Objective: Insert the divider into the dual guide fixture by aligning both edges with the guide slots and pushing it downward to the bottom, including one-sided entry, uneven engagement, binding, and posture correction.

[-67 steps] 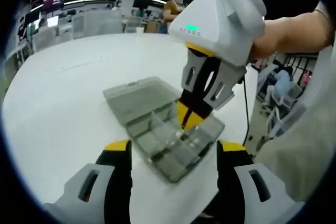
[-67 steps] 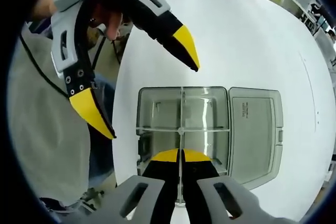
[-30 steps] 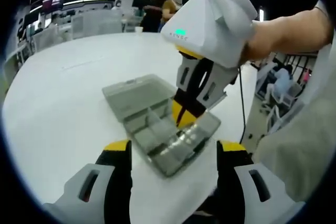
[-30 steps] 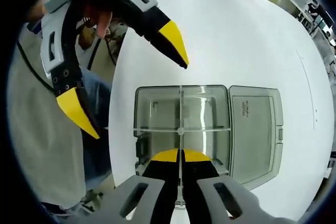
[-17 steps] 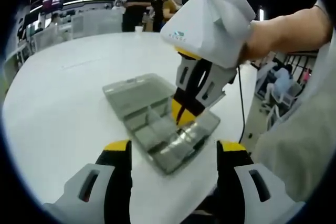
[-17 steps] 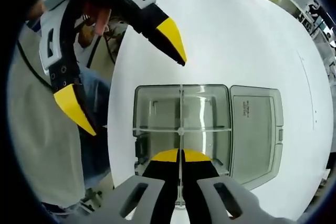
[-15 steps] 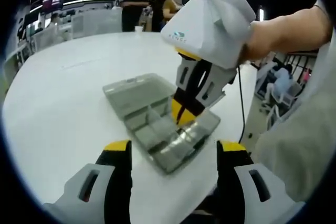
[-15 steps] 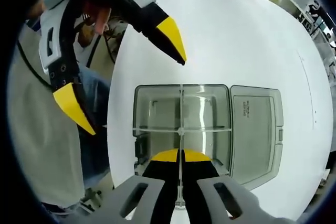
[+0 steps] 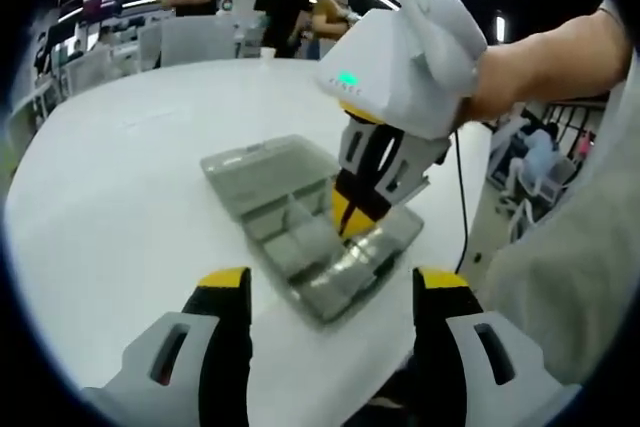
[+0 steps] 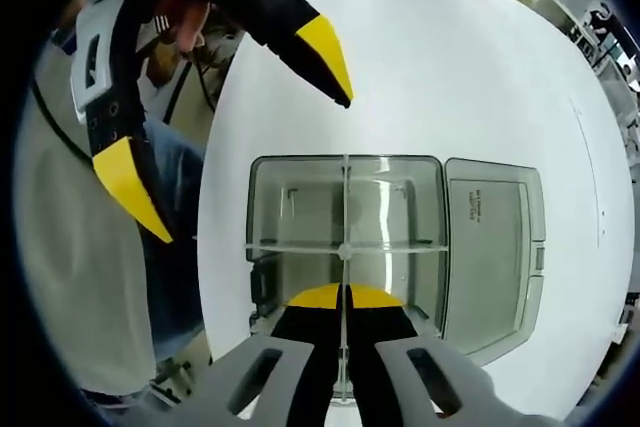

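1. From my right gripper view, the right gripper (image 10: 343, 299) has its yellow-tipped jaws pressed together on the thin clear divider (image 10: 345, 217), which runs edge-on straight up from between the tips.
2. The divider stands inside the open clear fixture box (image 10: 290, 207), along its middle line from the near wall to the far wall, crossing a second clear partition at the centre.
3. I cannot tell from either view how deep the divider sits in its slots, or whether both ends are level.
4. The box's hinged lid (image 10: 490, 247) lies open flat on the white counter (image 10: 480, 67), to the right of the compartments in this view.
5. The left gripper (image 10: 245, 127) reaches in from the upper left of my right gripper view, its jaws spread wide and holding nothing, above the counter just beyond the box's far-left corner.
6. In my left gripper view, the left gripper's (image 9: 327, 292) own two yellow-capped jaws stand far apart at the bottom, with the box (image 9: 290, 232) ahead between them but not touched.
7. There the right gripper (image 9: 352, 212) comes down from the upper right, held in a person's hand (image 9: 540, 52), its tips down inside the box at the side nearer the person.
8. People stand in the background beyond the counter (image 9: 90, 197).
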A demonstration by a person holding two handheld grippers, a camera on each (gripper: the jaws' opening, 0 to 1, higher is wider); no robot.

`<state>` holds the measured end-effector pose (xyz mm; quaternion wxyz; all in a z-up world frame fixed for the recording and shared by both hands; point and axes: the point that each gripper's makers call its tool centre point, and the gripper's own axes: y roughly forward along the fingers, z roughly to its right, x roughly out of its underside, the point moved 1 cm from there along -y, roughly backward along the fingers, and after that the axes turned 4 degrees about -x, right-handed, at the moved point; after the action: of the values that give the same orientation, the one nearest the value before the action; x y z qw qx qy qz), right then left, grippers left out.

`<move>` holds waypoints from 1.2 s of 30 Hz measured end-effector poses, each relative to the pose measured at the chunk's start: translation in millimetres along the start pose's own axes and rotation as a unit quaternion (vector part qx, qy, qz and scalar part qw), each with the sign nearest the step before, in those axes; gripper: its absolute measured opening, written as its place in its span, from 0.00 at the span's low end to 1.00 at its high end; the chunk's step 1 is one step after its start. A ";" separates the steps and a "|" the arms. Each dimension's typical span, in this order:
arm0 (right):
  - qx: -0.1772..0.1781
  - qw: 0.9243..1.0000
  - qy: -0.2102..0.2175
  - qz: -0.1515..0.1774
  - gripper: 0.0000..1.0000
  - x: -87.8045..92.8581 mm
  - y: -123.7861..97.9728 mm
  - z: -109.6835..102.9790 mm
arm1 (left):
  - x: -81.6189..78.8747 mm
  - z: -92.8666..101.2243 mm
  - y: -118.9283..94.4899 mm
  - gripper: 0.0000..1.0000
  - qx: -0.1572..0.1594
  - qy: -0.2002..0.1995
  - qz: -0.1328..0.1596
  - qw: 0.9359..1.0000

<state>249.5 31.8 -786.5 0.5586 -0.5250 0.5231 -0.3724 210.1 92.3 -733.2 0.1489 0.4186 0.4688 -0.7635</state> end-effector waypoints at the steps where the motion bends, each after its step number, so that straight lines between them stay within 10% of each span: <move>1: 0.000 1.000 0.000 0.000 0.00 0.0 0.5 0.0 | 0.1 -0.3 -0.1 0.63 0.000 -0.001 0.000 1.000; 36: -0.016 0.999 0.025 0.033 0.11 0.9 17.0 -1.8 | 5.7 -6.1 -6.3 0.63 -0.014 -0.004 -0.011 1.000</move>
<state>245.7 33.5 -803.1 0.5490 -0.5065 0.5599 -0.3586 205.8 101.7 -735.2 0.1481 0.4079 0.4837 -0.7600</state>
